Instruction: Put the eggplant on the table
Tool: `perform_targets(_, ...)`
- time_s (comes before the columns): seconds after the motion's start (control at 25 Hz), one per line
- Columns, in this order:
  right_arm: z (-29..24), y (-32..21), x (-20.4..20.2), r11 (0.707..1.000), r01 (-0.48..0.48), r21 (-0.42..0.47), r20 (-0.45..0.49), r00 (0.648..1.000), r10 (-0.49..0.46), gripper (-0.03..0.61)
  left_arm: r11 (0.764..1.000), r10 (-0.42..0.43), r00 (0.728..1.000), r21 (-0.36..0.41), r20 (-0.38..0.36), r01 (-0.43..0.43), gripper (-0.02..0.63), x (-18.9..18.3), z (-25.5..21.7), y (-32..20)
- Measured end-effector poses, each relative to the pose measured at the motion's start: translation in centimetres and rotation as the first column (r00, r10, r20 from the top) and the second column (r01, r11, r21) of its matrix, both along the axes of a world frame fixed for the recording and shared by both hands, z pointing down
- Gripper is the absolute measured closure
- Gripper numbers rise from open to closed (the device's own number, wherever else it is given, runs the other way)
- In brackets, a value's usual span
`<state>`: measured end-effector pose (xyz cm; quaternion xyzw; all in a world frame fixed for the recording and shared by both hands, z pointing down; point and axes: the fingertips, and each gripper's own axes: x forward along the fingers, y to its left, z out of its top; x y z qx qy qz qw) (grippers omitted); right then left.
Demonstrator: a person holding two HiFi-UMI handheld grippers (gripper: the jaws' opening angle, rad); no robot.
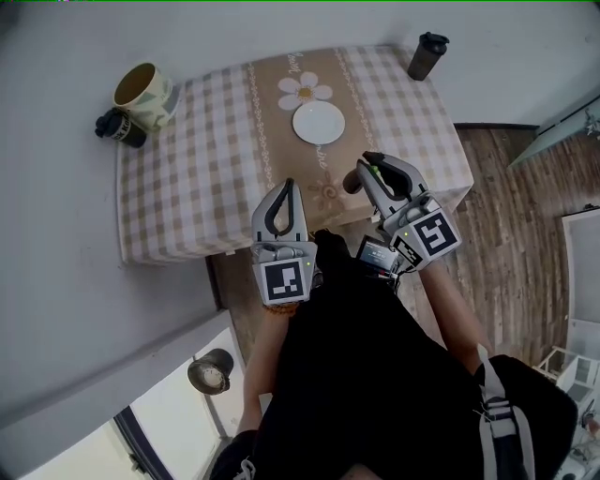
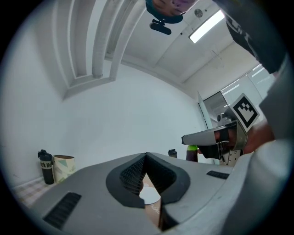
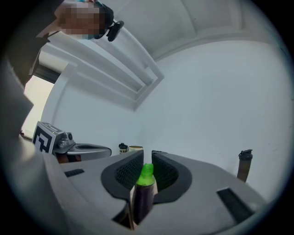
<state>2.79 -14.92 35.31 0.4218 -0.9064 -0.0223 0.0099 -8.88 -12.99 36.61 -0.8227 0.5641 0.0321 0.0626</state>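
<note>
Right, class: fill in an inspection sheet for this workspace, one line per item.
Surface: table with checked cloth and brown daisy runner.
Job's things: eggplant, gripped, not yet on the table.
Clutter: white plate at centre; cup and black bottle at far left corner; dark tumbler at far right corner.
Grippers: right gripper shut on eggplant; left gripper shut, empty.
Cables: nothing seen.
Surroundings: white walls, wood floor.

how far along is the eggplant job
Done: the eggplant is picked up, clamped in the right gripper jaws. In hand: it is held in the air by the near edge of the table. Left: lower it onto the checked cloth, perhaps near the white plate, and release. The left gripper is shut, empty.
</note>
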Motion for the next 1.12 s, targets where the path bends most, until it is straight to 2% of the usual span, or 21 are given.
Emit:
perform_targets(0.4, 1.6, -2.7, -0.4, 0.999, -0.002, -0.035, -0.021, 1.0, 0.001, 0.518, 0.999, 0.015, 1.0, -0.036, -0.007, -0.015, 0.611, 0.4, 1.3, -2.4)
perform_targets(0.88, 2.9, -5.2, -1.2, 0.999, 0.003, -0.054, -0.022, 1.0, -0.004, 0.518, 0.999, 0.017, 1.0, -0.041, 0.012, -0.017, 0.611, 0.0, 2.1, -3.8)
perform_targets(1.12, 3.8, -6.8, -2.3, 0.999, 0.024, -0.047, -0.052, 0.998, -0.027, 0.517, 0.999, 0.01, 1.0, -0.032, 0.024, -0.009, 0.611, -0.4, 2.2, -3.8)
